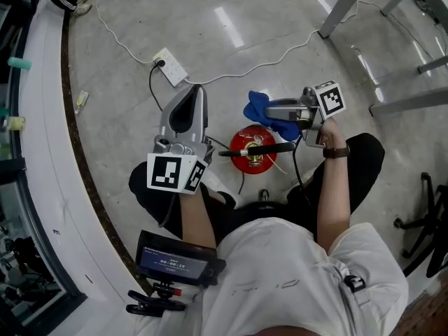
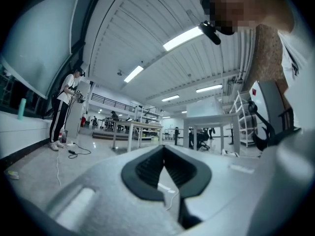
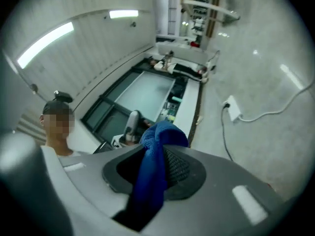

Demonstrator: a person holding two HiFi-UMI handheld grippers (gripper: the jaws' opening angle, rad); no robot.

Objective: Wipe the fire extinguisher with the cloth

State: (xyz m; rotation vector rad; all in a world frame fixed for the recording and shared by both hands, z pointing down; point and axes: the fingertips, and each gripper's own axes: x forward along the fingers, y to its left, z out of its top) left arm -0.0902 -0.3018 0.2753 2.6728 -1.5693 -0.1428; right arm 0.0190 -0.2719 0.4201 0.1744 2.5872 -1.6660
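The red fire extinguisher (image 1: pixel 252 151) stands on the floor between the person's knees, seen from above, with its black lever on top. My right gripper (image 1: pixel 274 110) hovers just above and behind it, shut on a blue cloth (image 1: pixel 260 106) that bunches out past the jaws. In the right gripper view the blue cloth (image 3: pixel 153 166) runs down between the shut jaws of my right gripper (image 3: pixel 158 142). My left gripper (image 1: pixel 197 89) is held left of the extinguisher, aimed away from it. In its own view my left gripper (image 2: pixel 164 149) is shut with nothing in it.
A white power strip (image 1: pixel 170 66) with trailing cables lies on the floor beyond the grippers. Metal table legs (image 1: pixel 343 5) stand at the upper right, and a curved white ledge (image 1: pixel 42 117) runs along the left. A screen device (image 1: pixel 175 261) sits by the person's left leg. Another person (image 2: pixel 66 107) stands far off.
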